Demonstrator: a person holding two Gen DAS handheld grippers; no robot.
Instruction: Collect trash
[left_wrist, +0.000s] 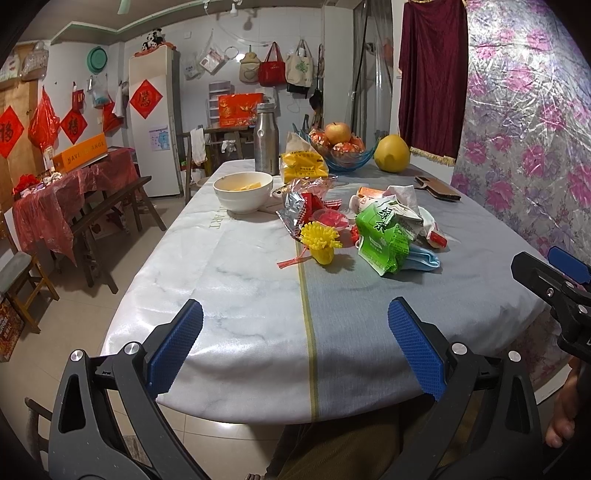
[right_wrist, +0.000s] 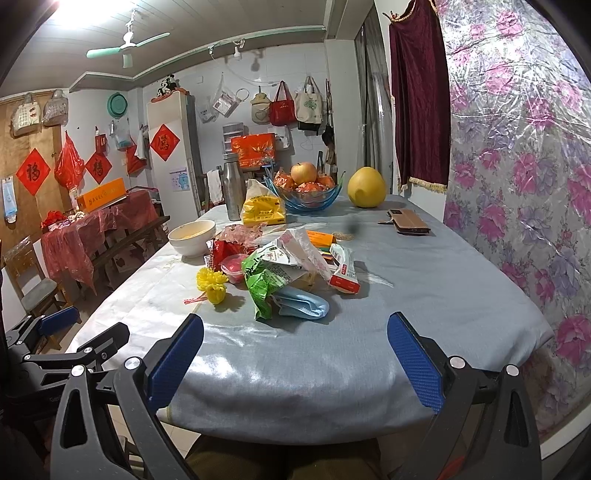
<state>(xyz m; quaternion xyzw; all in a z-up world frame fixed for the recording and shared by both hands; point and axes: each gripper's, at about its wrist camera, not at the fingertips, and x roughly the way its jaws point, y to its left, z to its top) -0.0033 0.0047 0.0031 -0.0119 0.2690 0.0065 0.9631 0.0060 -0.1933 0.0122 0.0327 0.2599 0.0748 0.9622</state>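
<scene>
My left tongs (left_wrist: 295, 345) hang over the near edge of the table (left_wrist: 229, 280), jaws spread wide with nothing between the blue pads. My right tongs (right_wrist: 295, 360) sit beside them at the same edge, also wide open and empty.

The trash lies in a heap mid-table, well ahead of both. Going left to right: a white bowl (left_wrist: 243, 192) stands apart on the pale half of the cloth. Next a silver wrapper (left_wrist: 291, 214) with red trim, then a yellow frilled cup (left_wrist: 320, 242) on its side with a red ribbon (left_wrist: 291, 261) trailing from it. Behind the cup is a small red tub (left_wrist: 330, 218). A crumpled green packet (left_wrist: 380, 236) comes next, lying on a blue mask (left_wrist: 424, 260). A white tissue (left_wrist: 402, 195) and a red-ended box (right_wrist: 343, 268) finish the pile on the right.

Farther back stand a steel flask (left_wrist: 266, 139), a yellow bag (left_wrist: 303, 165), a fruit bowl (left_wrist: 347, 157) and a pomelo (left_wrist: 392, 153). A phone case (right_wrist: 410, 221) lies at the far right.
</scene>
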